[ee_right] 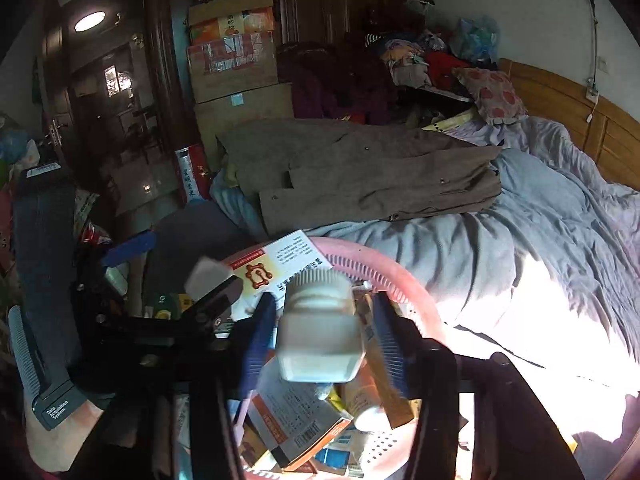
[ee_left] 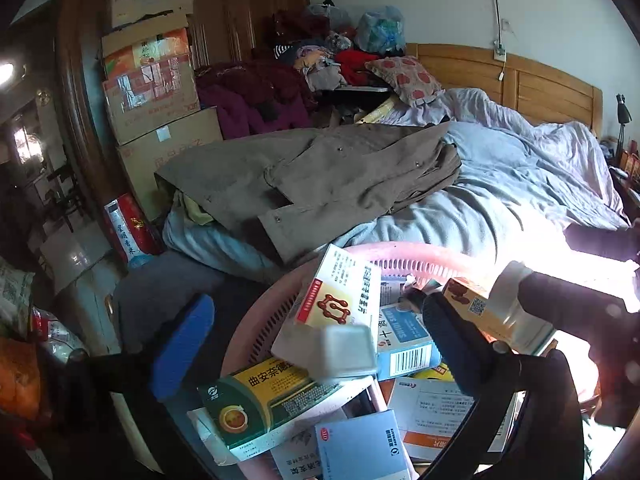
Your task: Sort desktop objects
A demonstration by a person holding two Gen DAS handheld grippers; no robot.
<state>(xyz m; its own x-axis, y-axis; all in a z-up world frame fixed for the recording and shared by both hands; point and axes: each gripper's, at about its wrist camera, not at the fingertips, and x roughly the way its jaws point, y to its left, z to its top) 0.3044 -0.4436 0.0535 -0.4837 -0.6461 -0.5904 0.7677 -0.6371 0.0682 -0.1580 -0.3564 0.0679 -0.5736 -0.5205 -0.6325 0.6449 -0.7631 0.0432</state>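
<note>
White bottle (ee_right: pixel 320 328) is sitting blurred between the right gripper (ee_right: pixel 324 340) pads, jaws spread wide, nothing pressing on it; reads as a drop in progress. Left gripper (ee_left: pixel 316 344) is also standing wide open, small white box (ee_left: pixel 344 350) loose between its fingers. Both are hanging over the pink basket (ee_left: pixel 400 256) full of medicine boxes. Advice: hold position until both land inside the rim, then back out.

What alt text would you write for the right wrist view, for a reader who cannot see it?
A white plastic bottle, blurred, sits between the open blue fingers of the right gripper, above a pink basket full of medicine boxes. Behind it lies a bed with a brown coat spread on it, and stacked cardboard boxes stand at the wall.
</note>
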